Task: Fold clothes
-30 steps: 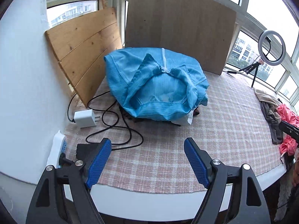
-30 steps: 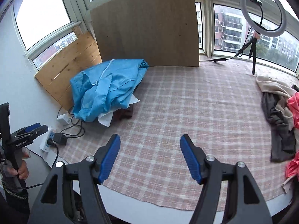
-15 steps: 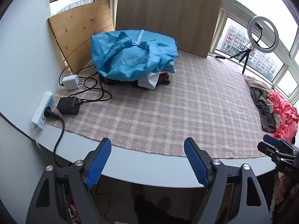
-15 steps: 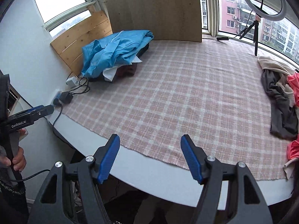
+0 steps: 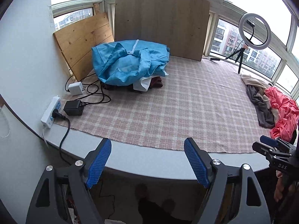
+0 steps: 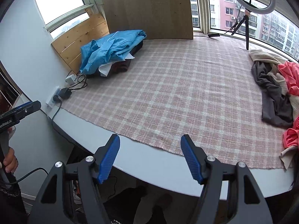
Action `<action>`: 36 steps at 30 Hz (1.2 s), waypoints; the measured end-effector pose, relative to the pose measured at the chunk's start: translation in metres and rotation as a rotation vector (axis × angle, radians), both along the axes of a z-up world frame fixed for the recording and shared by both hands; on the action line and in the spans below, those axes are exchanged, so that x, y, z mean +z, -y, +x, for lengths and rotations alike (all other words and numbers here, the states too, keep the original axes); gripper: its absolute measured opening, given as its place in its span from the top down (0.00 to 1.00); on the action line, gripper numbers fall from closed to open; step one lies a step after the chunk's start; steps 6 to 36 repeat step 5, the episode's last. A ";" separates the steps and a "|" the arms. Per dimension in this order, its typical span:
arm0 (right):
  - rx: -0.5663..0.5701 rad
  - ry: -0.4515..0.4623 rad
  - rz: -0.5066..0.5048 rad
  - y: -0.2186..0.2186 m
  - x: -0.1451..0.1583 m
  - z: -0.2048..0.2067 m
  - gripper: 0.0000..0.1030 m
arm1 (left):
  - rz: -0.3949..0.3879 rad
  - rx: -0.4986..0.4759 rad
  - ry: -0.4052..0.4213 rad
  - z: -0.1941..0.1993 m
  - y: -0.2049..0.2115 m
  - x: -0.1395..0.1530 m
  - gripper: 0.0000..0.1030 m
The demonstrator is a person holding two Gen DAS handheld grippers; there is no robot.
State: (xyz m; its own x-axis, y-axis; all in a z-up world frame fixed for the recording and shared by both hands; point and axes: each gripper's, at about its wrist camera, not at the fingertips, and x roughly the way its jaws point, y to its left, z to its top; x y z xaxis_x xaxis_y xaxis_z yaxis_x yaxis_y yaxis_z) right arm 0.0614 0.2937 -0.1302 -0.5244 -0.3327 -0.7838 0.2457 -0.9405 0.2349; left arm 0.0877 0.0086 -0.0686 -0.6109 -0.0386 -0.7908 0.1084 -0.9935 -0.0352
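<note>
A folded blue garment tops a stack of clothes at the far left of the checked cloth. At the right edge lies a loose heap: a pink garment, a grey one and a cream one. My left gripper hangs open over the table's near edge, nothing between its blue pads. My right gripper is open too, also at the near edge, empty.
A power strip, black adapter, white charger and cables lie at the left. Two wooden boards lean at the back. A ring light on a tripod stands far right. The white table rim runs below the cloth.
Both grippers have pulled back from over the cloth to the table's near edge, so the blue stack looks smaller and farther. Both stayed open and empty.
</note>
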 end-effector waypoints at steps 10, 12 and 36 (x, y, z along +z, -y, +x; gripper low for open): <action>0.012 0.005 0.012 0.000 -0.004 0.002 0.35 | 0.015 -0.013 -0.009 0.001 -0.001 -0.002 0.24; 0.012 0.005 0.012 0.000 -0.004 0.002 0.35 | 0.015 -0.013 -0.009 0.001 -0.001 -0.002 0.24; 0.012 0.005 0.012 0.000 -0.004 0.002 0.35 | 0.015 -0.013 -0.009 0.001 -0.001 -0.002 0.24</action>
